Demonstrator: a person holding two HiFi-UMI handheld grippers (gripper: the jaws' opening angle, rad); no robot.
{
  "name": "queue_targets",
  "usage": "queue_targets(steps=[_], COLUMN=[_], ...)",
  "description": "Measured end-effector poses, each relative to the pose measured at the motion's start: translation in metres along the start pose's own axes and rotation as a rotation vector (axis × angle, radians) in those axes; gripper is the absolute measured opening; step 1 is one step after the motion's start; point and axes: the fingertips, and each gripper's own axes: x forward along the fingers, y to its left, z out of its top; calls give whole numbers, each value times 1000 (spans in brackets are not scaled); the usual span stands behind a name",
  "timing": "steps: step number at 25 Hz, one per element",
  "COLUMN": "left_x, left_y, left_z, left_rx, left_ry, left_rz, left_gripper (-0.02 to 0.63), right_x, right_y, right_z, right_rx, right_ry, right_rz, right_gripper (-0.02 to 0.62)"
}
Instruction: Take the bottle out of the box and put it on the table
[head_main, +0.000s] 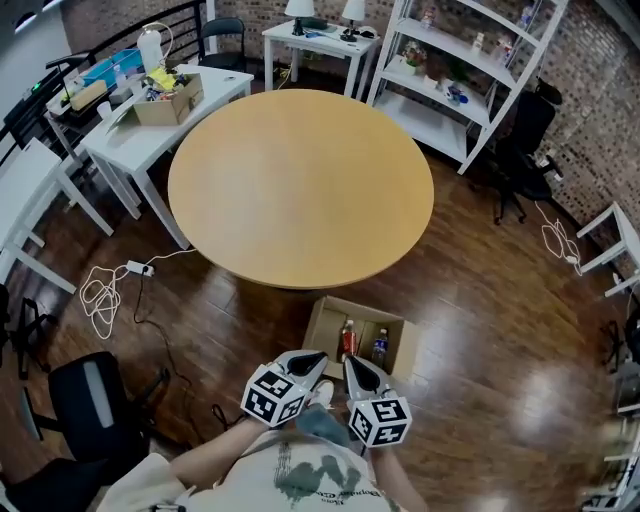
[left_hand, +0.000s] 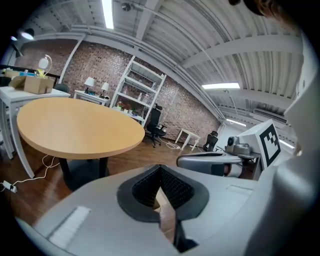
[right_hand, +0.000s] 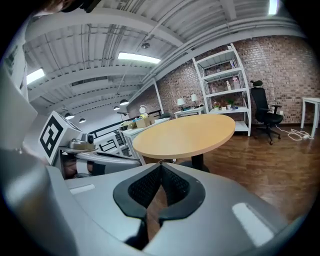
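An open cardboard box stands on the wooden floor just in front of the round wooden table. Two bottles stand upright in it: one with a red label and one clear with a blue label. My left gripper and right gripper hover side by side at the box's near edge, pointing toward it. Both are shut with nothing held. In the left gripper view the jaws meet, with a sliver of cardboard below them. In the right gripper view the jaws are likewise closed.
White desks with a small carton stand at the back left. A white shelf unit and a black office chair are at the back right. Cables lie on the floor; a black chair sits at my left.
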Motion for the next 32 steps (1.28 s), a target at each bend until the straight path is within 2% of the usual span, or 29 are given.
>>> queue_targets(steps=[8, 19, 24, 28, 32], left_x=[78, 167, 195, 220, 246], left_y=[19, 65, 100, 124, 133], left_z=[-8, -40, -61, -82, -112], left_rx=[-2, -52, -59, -68, -84], left_ry=[88, 198, 247, 270, 291], left_rz=[26, 87, 128, 147, 131], left_gripper=[-9, -9, -9, -9, -9], right_x=[38, 103, 134, 156, 177], right_y=[-80, -148, -191, -219, -240], right_z=[-11, -58, -100, -135, -176], right_rx=[4, 116, 184, 188, 211], right_ry=[64, 167, 230, 261, 281], right_rz=[-5, 66, 51, 33, 9], right_gripper=[0, 2, 3, 4, 4])
